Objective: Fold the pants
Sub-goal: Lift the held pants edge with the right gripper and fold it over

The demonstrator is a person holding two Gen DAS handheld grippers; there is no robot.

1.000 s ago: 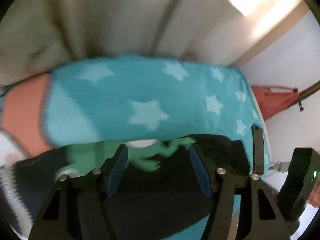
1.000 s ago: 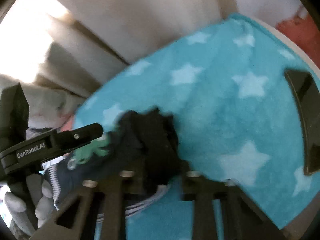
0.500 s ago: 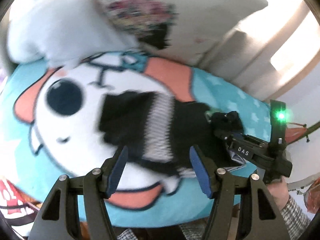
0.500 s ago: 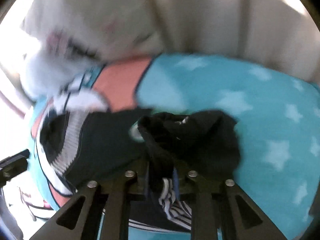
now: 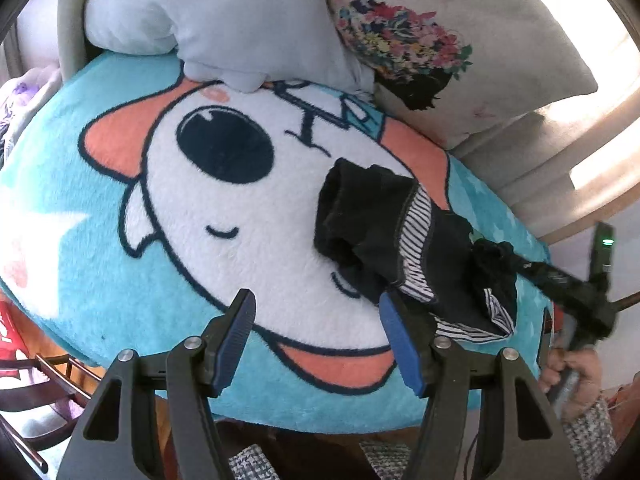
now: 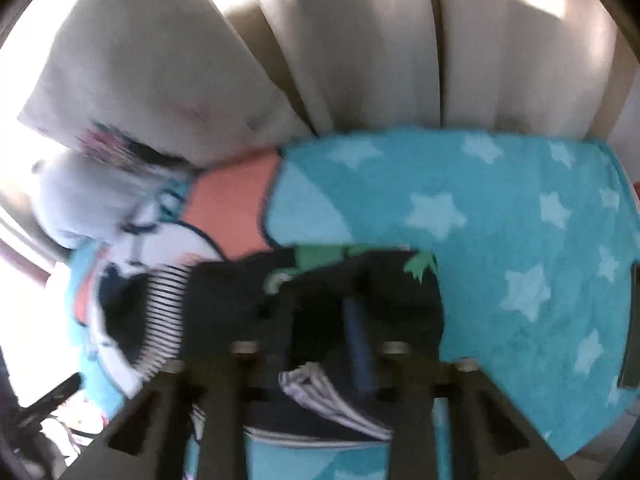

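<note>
Now the left gripper (image 5: 316, 344) has drawn back with fingers wide and empty, while the right gripper (image 6: 320, 320), fingers apparently parting, has laid the pants (image 5: 400, 236) bunched on the bed's blanket (image 5: 120, 240), far-right, fold unfinished.

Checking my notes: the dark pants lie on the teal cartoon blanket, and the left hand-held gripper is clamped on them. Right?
Not quite. In the left wrist view the left hand-held gripper is open and empty, above the blanket. The pants do lie there.
</note>
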